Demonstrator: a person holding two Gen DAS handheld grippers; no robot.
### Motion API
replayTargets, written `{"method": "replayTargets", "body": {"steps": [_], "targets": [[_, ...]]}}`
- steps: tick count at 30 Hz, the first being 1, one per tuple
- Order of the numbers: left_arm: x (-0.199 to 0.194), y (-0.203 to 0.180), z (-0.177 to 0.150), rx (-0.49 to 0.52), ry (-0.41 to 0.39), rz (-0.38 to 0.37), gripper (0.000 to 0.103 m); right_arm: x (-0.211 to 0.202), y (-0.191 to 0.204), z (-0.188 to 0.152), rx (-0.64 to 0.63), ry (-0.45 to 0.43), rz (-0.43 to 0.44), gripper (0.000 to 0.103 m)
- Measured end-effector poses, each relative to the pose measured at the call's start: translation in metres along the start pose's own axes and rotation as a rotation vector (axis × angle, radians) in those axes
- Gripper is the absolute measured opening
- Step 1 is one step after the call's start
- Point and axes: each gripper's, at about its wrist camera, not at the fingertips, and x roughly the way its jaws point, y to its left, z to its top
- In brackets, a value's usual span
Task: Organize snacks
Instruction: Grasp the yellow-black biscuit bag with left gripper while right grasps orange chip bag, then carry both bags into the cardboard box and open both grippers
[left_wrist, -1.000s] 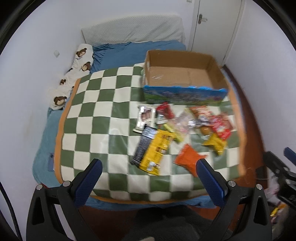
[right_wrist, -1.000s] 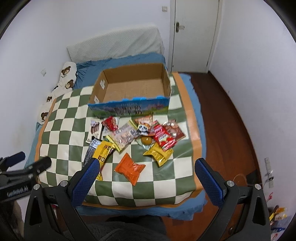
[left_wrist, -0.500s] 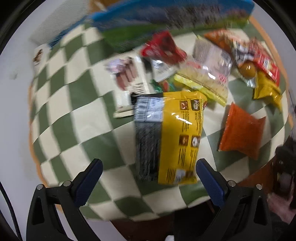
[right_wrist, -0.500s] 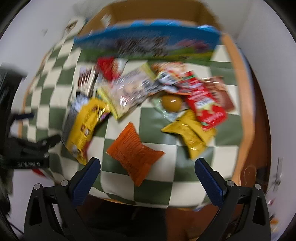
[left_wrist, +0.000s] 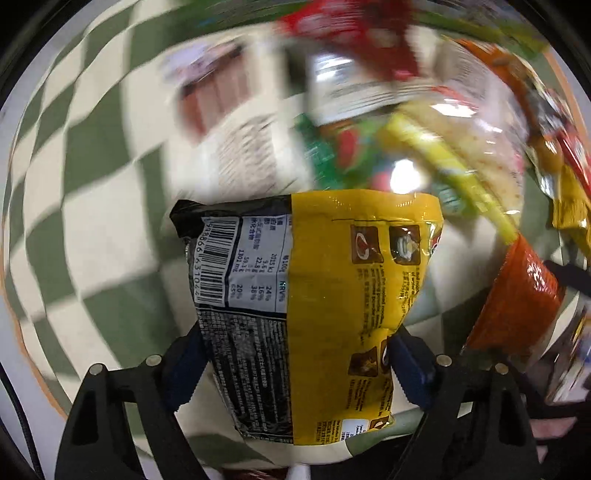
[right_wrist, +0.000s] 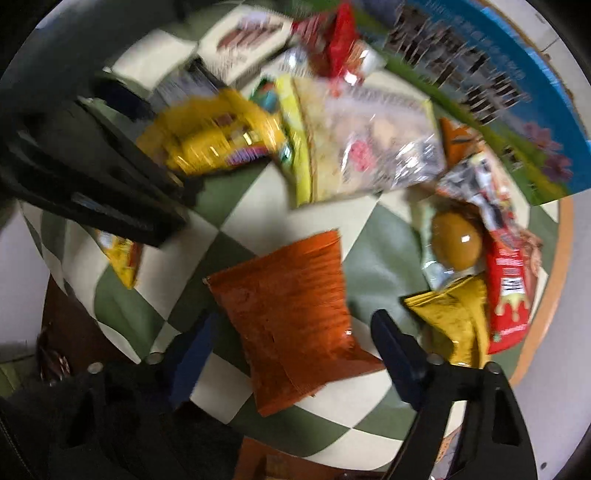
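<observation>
Left gripper (left_wrist: 295, 369) has just been closing, its pads touching both sides of the yellow packet (left_wrist: 332, 295) on the checked blanket (left_wrist: 92, 221). Right gripper (right_wrist: 291, 354), also closing, straddles the orange bag (right_wrist: 288, 314) just beside that packet; I cannot tell if its pads touch. Beyond the snack heap stands the box (right_wrist: 517, 122), its inside out of sight.
</observation>
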Motion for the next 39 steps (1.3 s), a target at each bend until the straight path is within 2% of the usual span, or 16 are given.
{"method": "replayTargets", "body": {"steps": [2,4,5,10,13,14,15,18,20,23,25,26,27,31,33,39], "targets": [[-0.001,0.014,-0.014,-0.089,0.005,-0.014,0.087,0.012,0.001,0.002,0.028,0.014,0.007,0.073],[0.003,0.025,-0.029,-0.168,0.018,-0.033,0.087,0.017,-0.008,0.003,0.133,0.005,0.051,0.067],[0.006,0.028,-0.036,-0.195,0.023,-0.049,0.088,0.021,-0.018,0.002,0.242,0.012,0.104,0.061],[0.024,0.044,-0.056,-0.245,0.057,-0.129,0.089,0.048,-0.065,-0.015,0.798,0.028,0.395,0.062],[0.029,0.052,-0.065,-0.227,0.046,-0.144,0.09,0.063,-0.07,-0.019,0.931,0.033,0.556,0.069],[0.032,0.054,-0.067,-0.223,0.042,-0.15,0.09,0.064,-0.067,-0.02,0.927,0.034,0.559,0.075],[0.035,0.058,-0.072,-0.225,0.035,-0.16,0.09,0.063,-0.069,-0.017,0.91,0.039,0.536,0.076],[0.042,0.067,-0.088,-0.245,0.008,-0.173,0.088,0.056,-0.057,0.0,0.82,0.061,0.45,0.076],[0.032,0.073,-0.094,-0.258,-0.002,-0.166,0.087,0.055,-0.049,0.007,0.798,0.076,0.403,0.076],[0.02,0.077,-0.108,-0.279,-0.016,-0.148,0.086,0.036,-0.036,-0.002,0.802,0.079,0.347,0.076],[0.018,0.068,-0.111,-0.286,-0.025,-0.13,0.086,0.034,-0.027,-0.001,0.799,0.078,0.312,0.073],[0.017,0.069,-0.116,-0.285,-0.029,-0.116,0.086,0.034,-0.021,0.001,0.795,0.08,0.279,0.065],[0.013,0.066,-0.12,-0.282,-0.032,-0.109,0.086,0.036,-0.014,0.006,0.792,0.08,0.251,0.063],[0.006,0.059,-0.135,-0.262,-0.054,-0.078,0.086,0.039,0.005,0.016,0.795,0.058,0.219,0.053],[-0.013,0.054,-0.129,-0.253,-0.056,-0.074,0.086,0.04,0.016,0.022,0.793,0.048,0.213,0.049],[-0.037,0.045,-0.119,-0.253,-0.074,-0.069,0.086,0.031,0.014,0.021,0.797,0.022,0.259,0.047]]}}
